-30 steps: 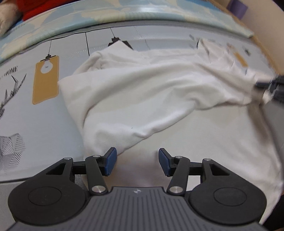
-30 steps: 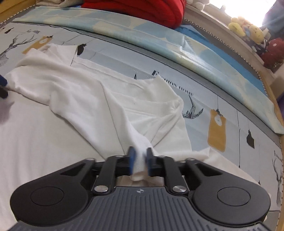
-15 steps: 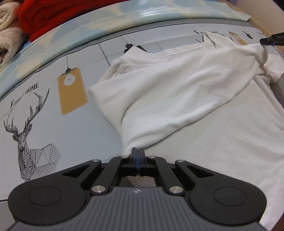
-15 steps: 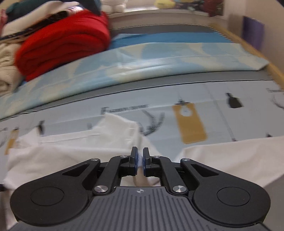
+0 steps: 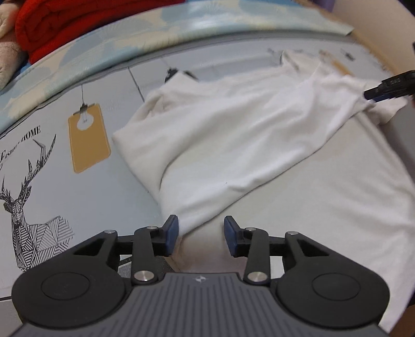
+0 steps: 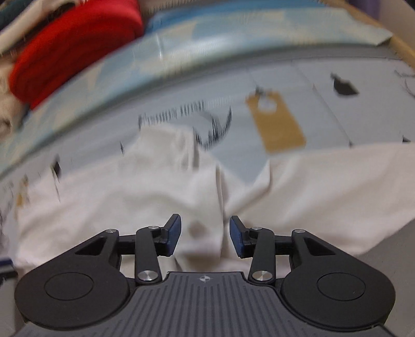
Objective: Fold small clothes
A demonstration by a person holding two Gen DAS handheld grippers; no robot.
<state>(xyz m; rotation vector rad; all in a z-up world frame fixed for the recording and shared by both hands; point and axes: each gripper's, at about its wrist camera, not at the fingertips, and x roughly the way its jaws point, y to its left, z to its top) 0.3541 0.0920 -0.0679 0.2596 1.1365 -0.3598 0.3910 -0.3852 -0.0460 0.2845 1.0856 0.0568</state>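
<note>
A white T-shirt (image 5: 233, 134) lies partly folded on a grey printed bed sheet (image 5: 52, 160). One side is folded over its middle. My left gripper (image 5: 201, 234) is open at the near corner of the fold, with cloth between its blue pads but not pinched. My right gripper (image 6: 205, 233) is open over a bunched ridge of the shirt (image 6: 155, 191). The right wrist view is blurred. The right gripper's tip also shows in the left wrist view (image 5: 389, 86) at the shirt's far right corner.
A red folded blanket (image 5: 77, 23) and a beige one (image 5: 7, 51) are stacked at the back beyond a blue patterned cover (image 5: 181, 28). The sheet carries deer (image 5: 28, 215) and orange tag (image 5: 88, 137) prints. A wooden bed edge (image 5: 376, 49) runs along the right.
Both grippers were shut on the shirt half a second ago and are open now. The cloth has dropped from both. The right wrist view shifted and blurred.
</note>
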